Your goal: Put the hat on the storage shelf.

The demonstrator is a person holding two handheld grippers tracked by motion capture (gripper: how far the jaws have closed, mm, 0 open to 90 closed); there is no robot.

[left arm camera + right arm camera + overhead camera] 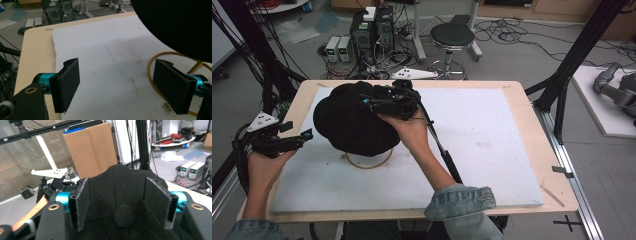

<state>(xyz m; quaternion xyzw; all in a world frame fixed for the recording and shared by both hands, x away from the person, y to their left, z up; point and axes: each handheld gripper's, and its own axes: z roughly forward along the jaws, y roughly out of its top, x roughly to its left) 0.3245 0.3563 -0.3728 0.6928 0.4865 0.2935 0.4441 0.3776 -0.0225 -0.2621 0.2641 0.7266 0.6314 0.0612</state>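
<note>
Directly beneath right tool (116,205): black hat (125,185).

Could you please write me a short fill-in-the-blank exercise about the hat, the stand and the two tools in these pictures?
1. The black hat sits on a ____-coloured wire stand.
2. The right tool hovers over the hat's top ____, its jaws apart.
3. The left tool has ____ between its open jaws.
4. Everything rests on a ____ board over the wooden table.

Missing words: gold; button; nothing; white

text: none legible | labels: none | numbers: none
</note>
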